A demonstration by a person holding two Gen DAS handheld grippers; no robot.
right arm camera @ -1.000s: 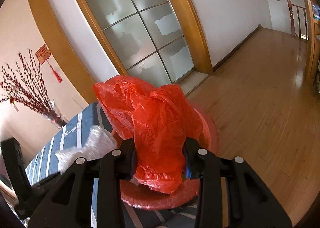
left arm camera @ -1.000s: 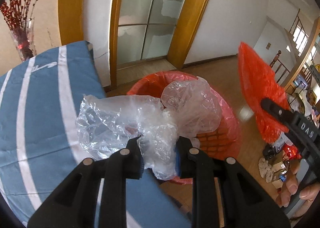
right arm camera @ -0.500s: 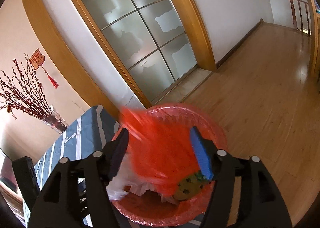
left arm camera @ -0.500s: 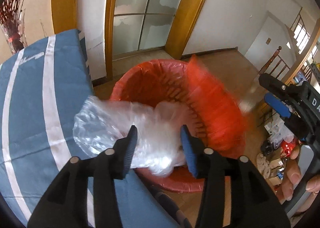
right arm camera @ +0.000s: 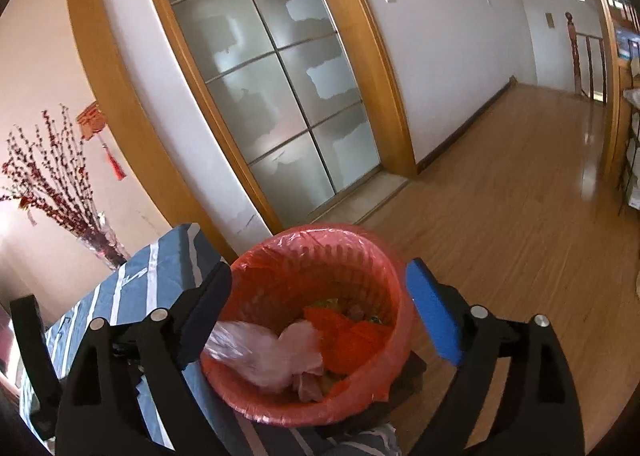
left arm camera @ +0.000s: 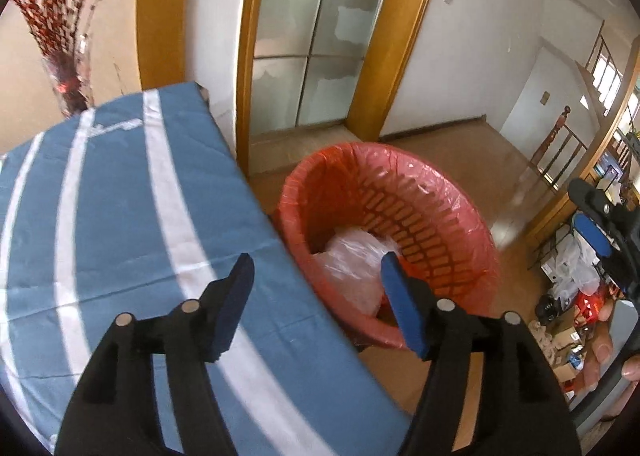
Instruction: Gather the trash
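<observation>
bags are now lying in the bin (right arm camera: 394, 276): clear bag (right arm camera: 260, 352), red bag (right arm camera: 344, 332); left gripper (left arm camera: 316, 296) and right gripper (right arm camera: 320, 308) are hanging apart, empty.

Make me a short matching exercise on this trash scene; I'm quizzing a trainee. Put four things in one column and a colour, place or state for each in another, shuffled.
Column one:
1. clear plastic bag
2. red plastic bag
3. striped cloth
4. left gripper

Column two:
A. open, holding nothing
B. blue with white bands
C. see-through, crumpled in the bin
D. lies in the bin, same colour as its liner

Pairs: 1-C, 2-D, 3-B, 4-A
</observation>
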